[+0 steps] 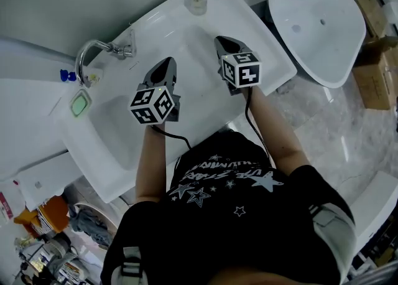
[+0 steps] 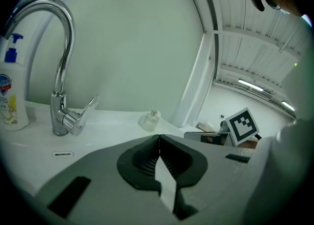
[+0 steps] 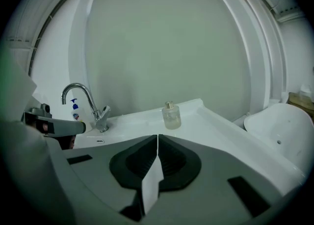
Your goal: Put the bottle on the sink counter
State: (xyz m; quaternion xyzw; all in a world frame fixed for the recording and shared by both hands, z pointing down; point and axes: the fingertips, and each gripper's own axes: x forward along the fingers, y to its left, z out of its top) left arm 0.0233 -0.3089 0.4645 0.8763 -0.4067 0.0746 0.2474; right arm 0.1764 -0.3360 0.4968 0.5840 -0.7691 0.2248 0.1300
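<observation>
A small clear glass bottle (image 1: 197, 2) with a round cap stands upright on the far corner of the white sink counter (image 1: 249, 22). It shows in the left gripper view as the bottle (image 2: 149, 120) and in the right gripper view as the bottle (image 3: 171, 116), ahead of the jaws and apart from them. My left gripper (image 1: 166, 64) hovers over the basin, shut and empty. My right gripper (image 1: 222, 42) hangs over the basin's right side, short of the bottle, jaws together with nothing between them. Both pairs of jaws meet tip to tip in their own views, left gripper (image 2: 159, 136) and right gripper (image 3: 157, 136).
A chrome faucet (image 1: 93, 50) rises at the basin's back left, with a blue-pump soap bottle (image 1: 67, 76) and a green soap dish (image 1: 79, 102) beside it. A second white basin (image 1: 317, 28) lies to the right, with cardboard boxes (image 1: 376, 60) beyond it.
</observation>
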